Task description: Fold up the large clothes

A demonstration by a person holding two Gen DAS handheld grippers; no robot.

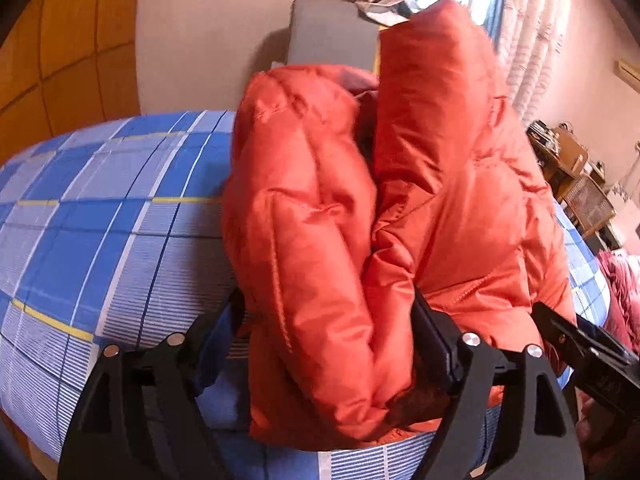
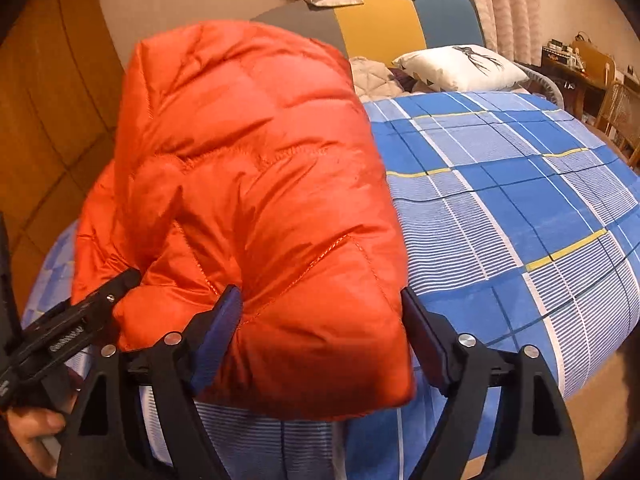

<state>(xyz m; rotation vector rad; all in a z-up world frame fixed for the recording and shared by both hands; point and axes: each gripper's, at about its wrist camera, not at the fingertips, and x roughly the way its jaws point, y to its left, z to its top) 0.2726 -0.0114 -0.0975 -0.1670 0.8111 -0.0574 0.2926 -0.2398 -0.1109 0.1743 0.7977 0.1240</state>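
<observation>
A puffy orange down jacket [image 1: 320, 208] is bundled up and raised over a bed with a blue checked sheet [image 1: 100, 208]. My left gripper [image 1: 328, 320] has its jaws wide around a thick fold of the jacket, pressing on both sides. In the right wrist view the jacket [image 2: 256, 184] fills the left half. My right gripper [image 2: 320, 312] holds another thick fold between its spread jaws. The other gripper shows at the edge of each view.
The bed sheet [image 2: 500, 200] stretches to the right. A white pillow [image 2: 460, 68] and a quilted blanket lie at the head. A wooden wardrobe [image 1: 60, 40] stands left. A desk and chair [image 2: 600, 80] stand by the curtains at far right.
</observation>
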